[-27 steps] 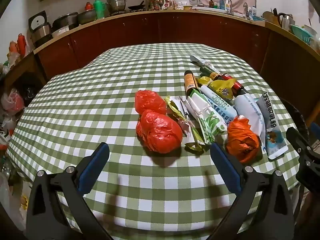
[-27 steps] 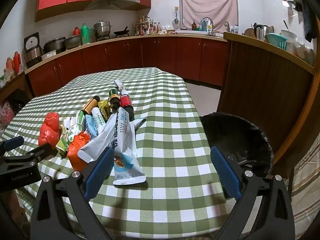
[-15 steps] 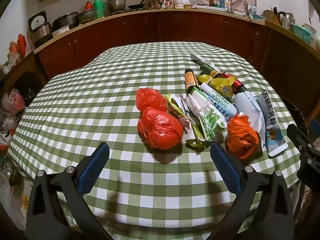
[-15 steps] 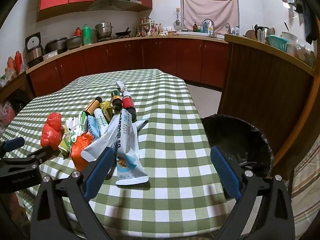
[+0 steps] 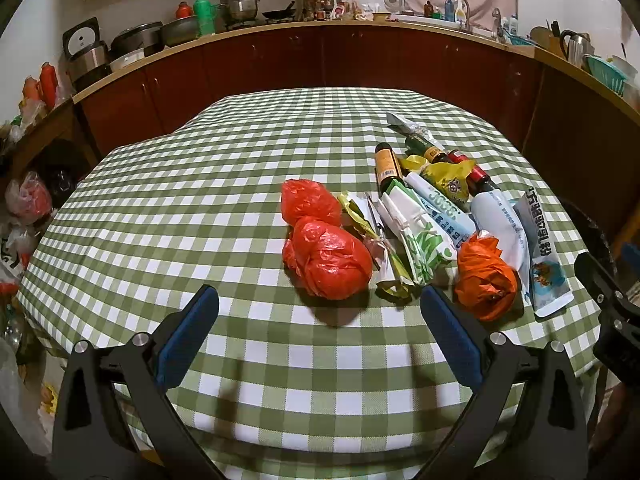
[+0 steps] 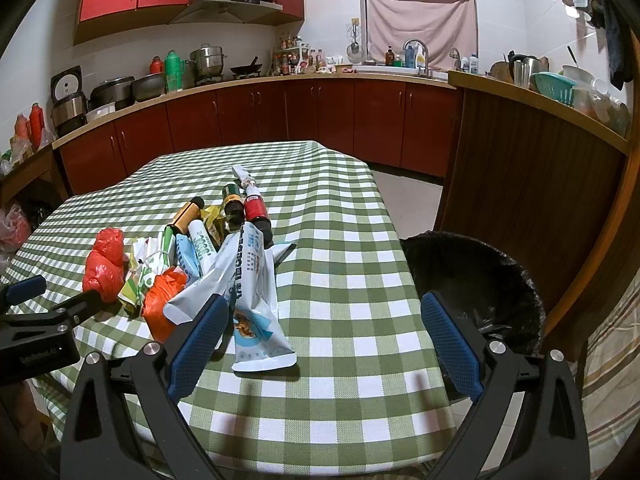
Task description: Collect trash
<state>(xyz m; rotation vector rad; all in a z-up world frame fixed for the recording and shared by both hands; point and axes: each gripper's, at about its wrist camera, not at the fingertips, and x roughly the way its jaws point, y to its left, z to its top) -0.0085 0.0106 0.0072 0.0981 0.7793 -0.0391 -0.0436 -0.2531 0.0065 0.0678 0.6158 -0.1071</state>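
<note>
A pile of trash lies on the green checked table: two red plastic bags, an orange bag, white and blue pouches, green wrappers and small bottles. My left gripper is open and empty, just short of the near red bag. My right gripper is open and empty, its left finger beside the white pouch. A black-lined trash bin stands right of the table.
Dark red kitchen cabinets and a counter with pots ring the room. A wooden counter side stands behind the bin. Plastic bags lie on the floor at the left.
Both grippers have drawn back and risen slightly, so the trash sits a little farther ahead in each view. Both stay open and empty. The trash has not moved.
</note>
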